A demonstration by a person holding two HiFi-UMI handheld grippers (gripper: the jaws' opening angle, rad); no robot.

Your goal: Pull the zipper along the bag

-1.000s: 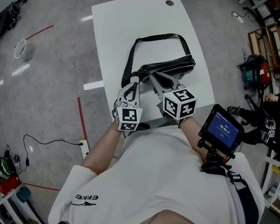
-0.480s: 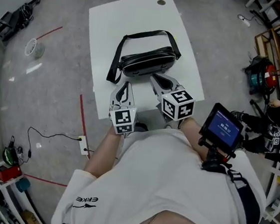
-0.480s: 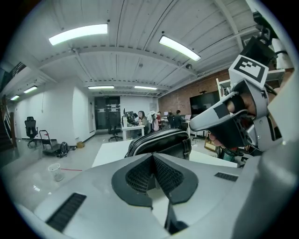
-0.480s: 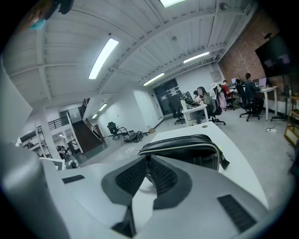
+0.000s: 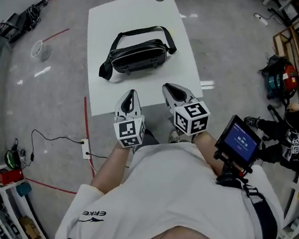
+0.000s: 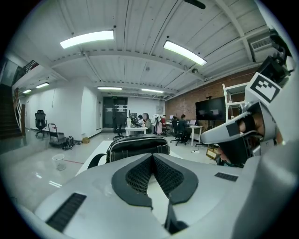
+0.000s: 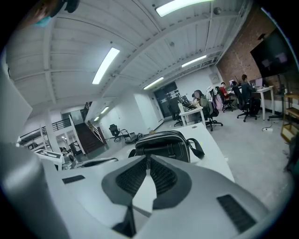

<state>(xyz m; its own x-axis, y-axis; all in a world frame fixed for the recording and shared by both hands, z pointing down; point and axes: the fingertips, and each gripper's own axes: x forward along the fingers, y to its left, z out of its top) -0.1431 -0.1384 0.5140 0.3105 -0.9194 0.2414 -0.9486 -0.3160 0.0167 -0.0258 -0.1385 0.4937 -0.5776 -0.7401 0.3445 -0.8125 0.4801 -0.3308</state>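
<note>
the white rectangular table stretches ahead of both your claws. the black glossy shoulder bag sits on it well beyond their tips, touched by neither. your left claw and right claw hover over the near edge, each with its jaws pressed together on nothing. i judge that no pull is in hand. next, reach forward, steady the bag with one claw and find the zipper tab, which is too small to make out here.

Pulled left gripper and right gripper back from bag. Formerly at its near side; now well apart, at table near edge.
</note>
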